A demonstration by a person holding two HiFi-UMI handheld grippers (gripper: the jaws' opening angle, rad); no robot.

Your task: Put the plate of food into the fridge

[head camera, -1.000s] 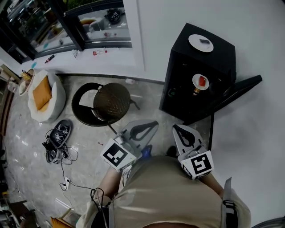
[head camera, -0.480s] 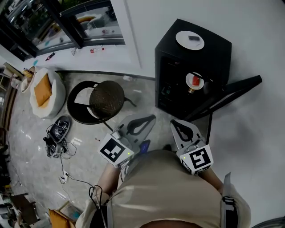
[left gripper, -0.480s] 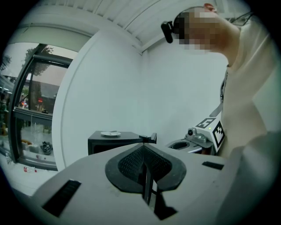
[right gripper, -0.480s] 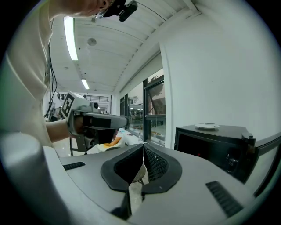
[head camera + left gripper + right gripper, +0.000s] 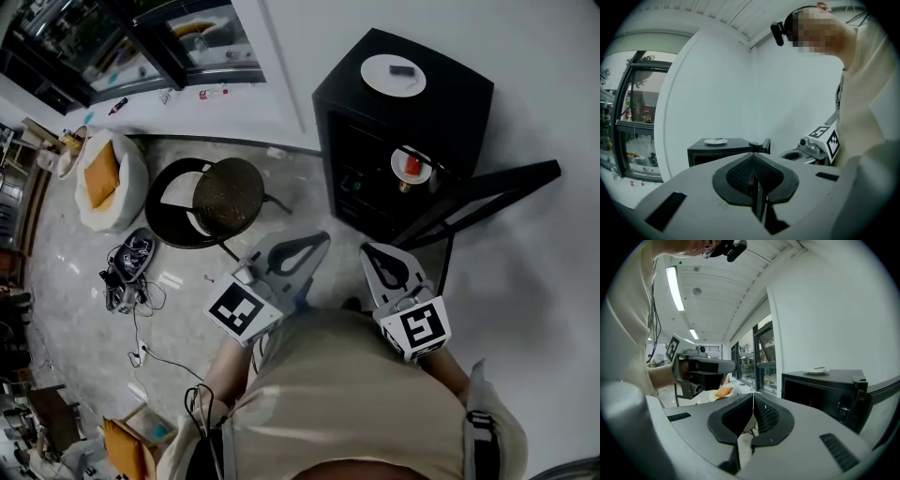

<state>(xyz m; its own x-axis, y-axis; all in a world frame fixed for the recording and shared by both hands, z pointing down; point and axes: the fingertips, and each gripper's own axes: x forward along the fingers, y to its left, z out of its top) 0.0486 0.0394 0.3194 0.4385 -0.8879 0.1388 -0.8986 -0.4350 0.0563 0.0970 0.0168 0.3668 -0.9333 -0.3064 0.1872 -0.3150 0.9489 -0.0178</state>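
Note:
A black mini fridge point(image 5: 375, 122) stands against the white wall with its door point(image 5: 487, 197) swung open to the right. On a shelf inside sits a white plate with red food point(image 5: 410, 165). Another white plate point(image 5: 392, 75) with a small dark item rests on the fridge top; it also shows as the plate point(image 5: 715, 141) and plate point(image 5: 816, 371). My left gripper point(image 5: 322, 241) and right gripper point(image 5: 368, 249) are held side by side in front of the person, short of the fridge. Both are shut with nothing between the jaws, as seen at the left gripper point(image 5: 753, 161) and right gripper point(image 5: 753, 398).
A round brown stool point(image 5: 230, 195) over a black ring base point(image 5: 167, 217) stands left of the fridge. Farther left are a white cushion seat with an orange pillow point(image 5: 101, 178), shoes point(image 5: 127, 272) and cables point(image 5: 150, 352) on the floor. A window point(image 5: 141, 47) runs along the back.
Both grippers stay shut and side by side. The fridge and stool have slid left in the head view as the person moved across the room.

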